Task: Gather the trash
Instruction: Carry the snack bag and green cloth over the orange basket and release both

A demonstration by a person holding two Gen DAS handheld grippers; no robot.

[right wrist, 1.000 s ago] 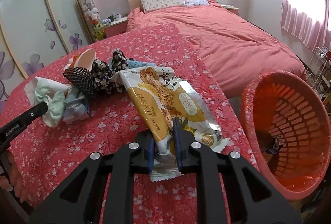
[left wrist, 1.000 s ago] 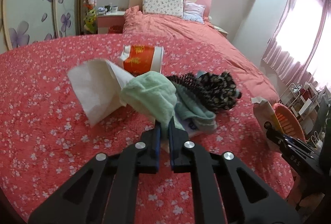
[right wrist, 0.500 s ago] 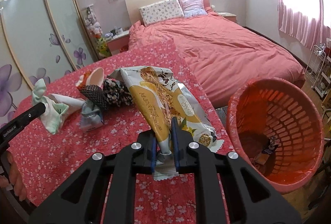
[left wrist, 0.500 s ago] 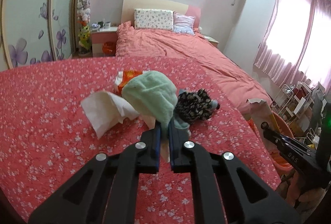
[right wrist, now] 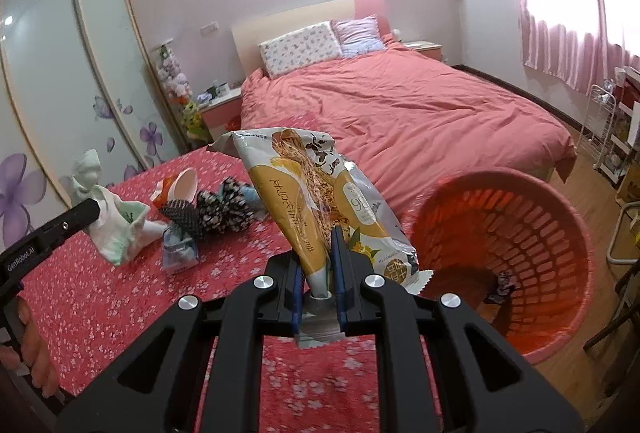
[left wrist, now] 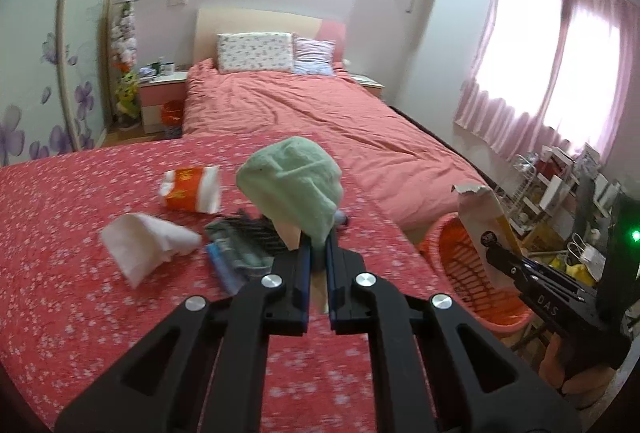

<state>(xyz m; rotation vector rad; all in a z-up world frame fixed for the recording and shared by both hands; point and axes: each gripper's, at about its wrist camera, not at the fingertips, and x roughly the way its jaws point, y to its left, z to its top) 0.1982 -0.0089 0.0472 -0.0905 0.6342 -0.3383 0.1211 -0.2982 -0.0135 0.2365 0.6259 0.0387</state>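
My left gripper [left wrist: 316,253] is shut on a crumpled pale green wad [left wrist: 292,189], lifted above the red flowered table [left wrist: 60,253]. In the right wrist view that wad [right wrist: 86,173] shows at the left, at the tip of the left gripper [right wrist: 90,211]. My right gripper [right wrist: 318,261] is shut on the lower end of a yellow and silver snack wrapper [right wrist: 316,193], held up beside the orange basket [right wrist: 568,233]. From the left wrist view the wrapper [left wrist: 480,217] hangs over the basket [left wrist: 452,261], pinched by the right gripper [left wrist: 496,253].
A white tissue [left wrist: 148,245], an orange and white packet [left wrist: 192,189] and a dark brush with blue wrappers [left wrist: 240,245] lie on the table. Scraps sit in the basket bottom [right wrist: 500,285]. A pink bed [right wrist: 400,105] stands behind; a wire rack [right wrist: 604,129] at the right.
Both grippers have risen and swung toward the basket with their loads. The white tissue has come away from the green wad and stays on the table. The basket fills more of both views.
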